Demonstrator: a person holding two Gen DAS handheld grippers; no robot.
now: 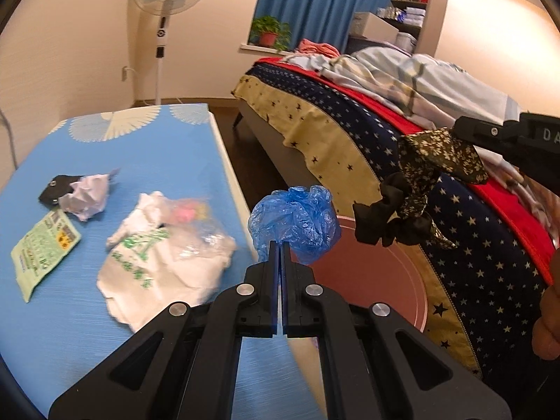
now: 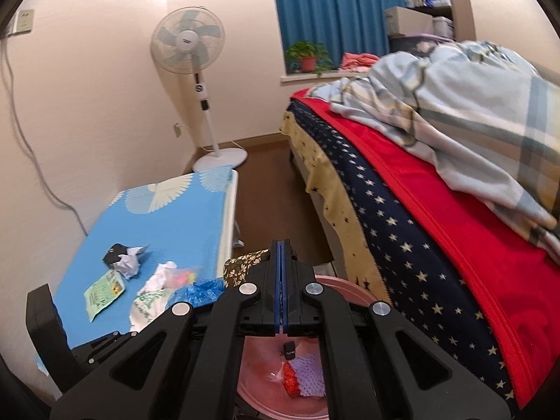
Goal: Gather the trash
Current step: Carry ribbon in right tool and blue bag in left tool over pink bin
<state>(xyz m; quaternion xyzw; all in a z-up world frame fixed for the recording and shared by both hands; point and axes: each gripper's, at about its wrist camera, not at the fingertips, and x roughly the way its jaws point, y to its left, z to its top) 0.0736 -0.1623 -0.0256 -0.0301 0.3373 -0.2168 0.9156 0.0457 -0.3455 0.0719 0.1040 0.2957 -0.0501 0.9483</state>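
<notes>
My left gripper (image 1: 281,246) is shut on a crumpled blue plastic bag (image 1: 294,222), held over the gap between table and bed. Below it stands a pink bin (image 1: 371,276). At the right, my right gripper (image 1: 460,129) is shut on a black floral hair tie (image 1: 428,164) that dangles above the bin. In the right wrist view the right gripper (image 2: 281,245) has its jaws together, the floral hair tie (image 2: 245,264) shows just left of them, and the blue bag (image 2: 203,292) lies further left. The pink bin (image 2: 341,287) holds some trash.
On the blue-covered table (image 1: 147,147) lie a white plastic bag (image 1: 157,266), a crumpled paper ball (image 1: 87,196), a green packet (image 1: 43,248) and a small black item (image 1: 57,187). A bed (image 1: 350,112) with a star blanket runs along the right. A standing fan (image 1: 164,17) is behind.
</notes>
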